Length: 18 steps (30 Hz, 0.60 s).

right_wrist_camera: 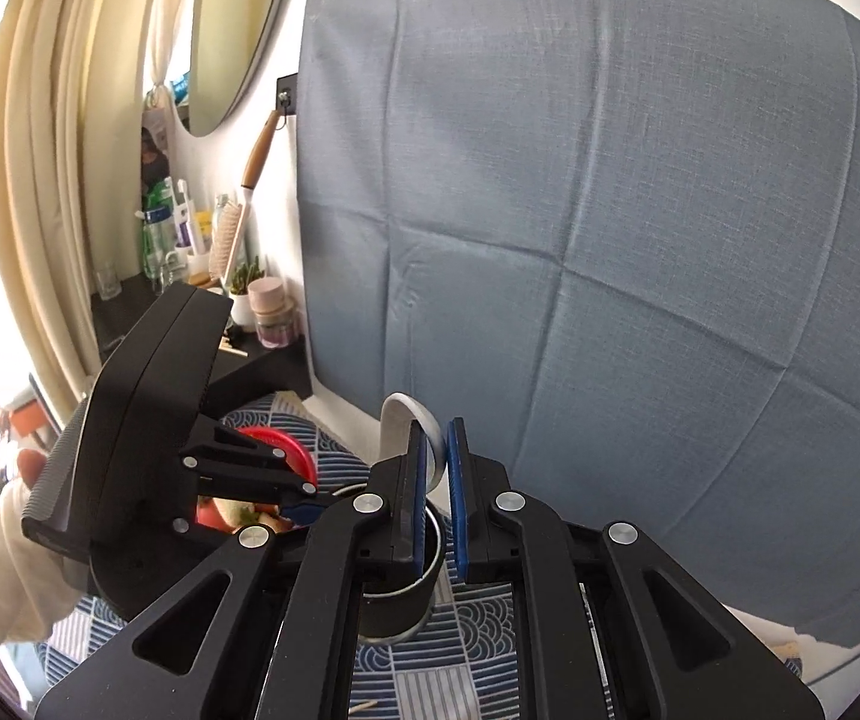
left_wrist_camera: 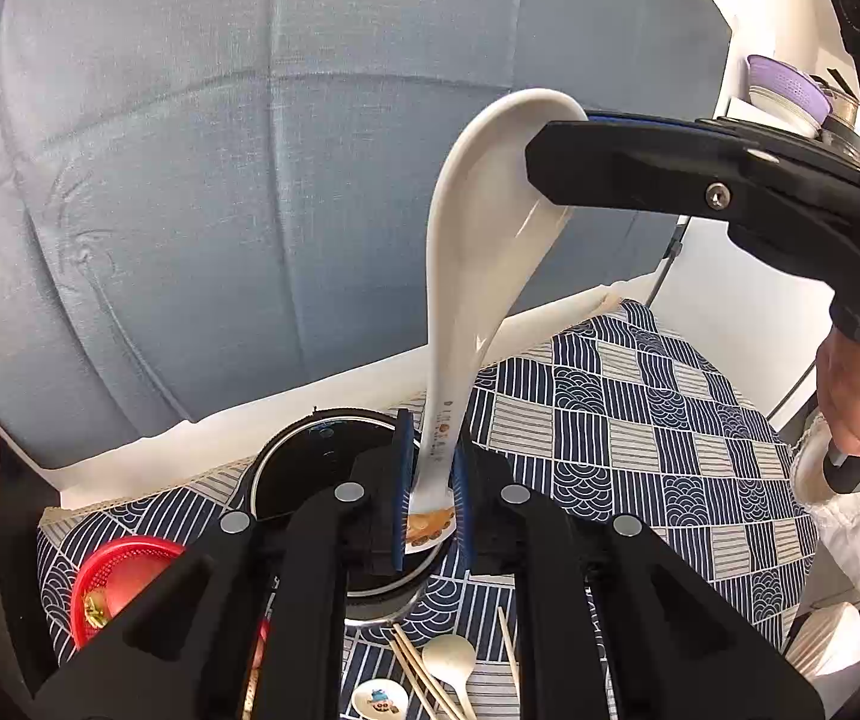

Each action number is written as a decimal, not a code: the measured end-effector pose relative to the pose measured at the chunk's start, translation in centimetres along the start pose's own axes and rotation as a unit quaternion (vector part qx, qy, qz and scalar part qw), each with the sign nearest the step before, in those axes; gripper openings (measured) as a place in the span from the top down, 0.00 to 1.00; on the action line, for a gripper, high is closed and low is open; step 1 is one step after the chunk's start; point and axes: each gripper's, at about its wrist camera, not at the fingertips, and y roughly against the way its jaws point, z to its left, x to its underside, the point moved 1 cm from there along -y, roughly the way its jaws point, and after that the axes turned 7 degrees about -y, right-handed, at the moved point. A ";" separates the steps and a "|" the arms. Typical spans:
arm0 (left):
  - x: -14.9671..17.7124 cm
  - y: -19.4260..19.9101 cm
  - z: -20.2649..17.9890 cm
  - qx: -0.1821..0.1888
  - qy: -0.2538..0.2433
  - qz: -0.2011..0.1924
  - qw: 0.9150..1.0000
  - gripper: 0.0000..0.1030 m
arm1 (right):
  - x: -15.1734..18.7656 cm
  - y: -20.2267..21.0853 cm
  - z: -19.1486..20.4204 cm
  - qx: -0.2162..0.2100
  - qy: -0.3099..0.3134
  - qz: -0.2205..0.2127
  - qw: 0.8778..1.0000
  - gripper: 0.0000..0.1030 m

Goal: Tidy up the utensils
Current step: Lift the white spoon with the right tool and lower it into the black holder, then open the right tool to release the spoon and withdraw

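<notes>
Currently my left gripper pinches the handle of a glossy white ceramic soup spoon, while my right gripper is clamped on its bowl rim, both held above the black cylindrical metal holder on the blue patterned tabletop. Best, I judge, to free one end first, then lower it handle-down: glazed ceramic slips and chips.

Left gripper clamped – right gripper pinching, both tilted down.
</notes>
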 end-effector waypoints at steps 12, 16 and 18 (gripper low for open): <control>2.7 -2.7 1.3 0.033 -0.012 0.016 0.999 0.82 | 2.2 -3.5 0.7 0.026 -0.005 0.022 0.999 0.92; 3.2 -1.6 1.8 0.029 0.006 0.009 1.000 0.44 | 2.6 -3.0 0.7 0.033 -0.006 0.020 0.999 0.51; 3.5 -0.9 1.9 0.027 0.009 0.009 1.000 0.42 | 2.6 -2.3 0.5 0.030 -0.013 0.016 0.999 0.39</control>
